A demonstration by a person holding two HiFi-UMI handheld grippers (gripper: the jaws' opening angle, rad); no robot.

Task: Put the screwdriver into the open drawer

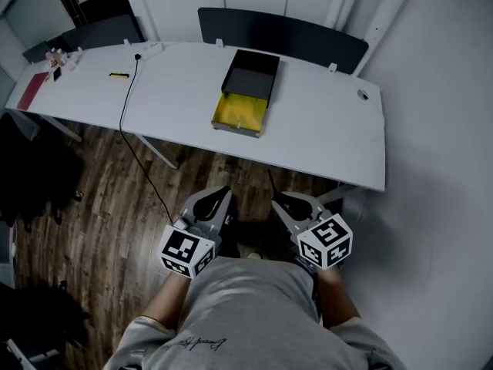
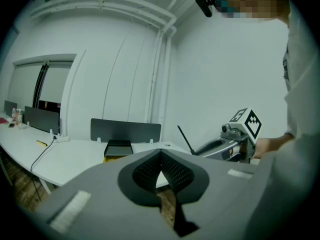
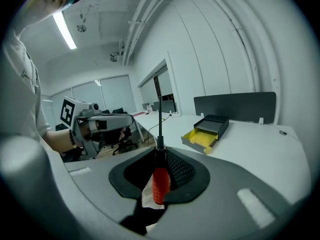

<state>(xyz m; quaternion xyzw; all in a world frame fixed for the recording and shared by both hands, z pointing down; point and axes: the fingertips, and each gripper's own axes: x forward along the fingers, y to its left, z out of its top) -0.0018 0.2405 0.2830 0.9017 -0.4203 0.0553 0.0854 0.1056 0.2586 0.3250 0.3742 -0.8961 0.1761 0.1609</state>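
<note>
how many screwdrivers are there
1. The screwdriver, red handle, is clamped in the right gripper, not yet over the desk. A small yellow item at the desk's far left is too small to identify.

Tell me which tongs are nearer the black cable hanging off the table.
Left. The left tongs are just right of the lower end of the black cable; the right tongs, gripping the screwdriver, are farther right, beyond the left ones.

White table, black cable
</note>
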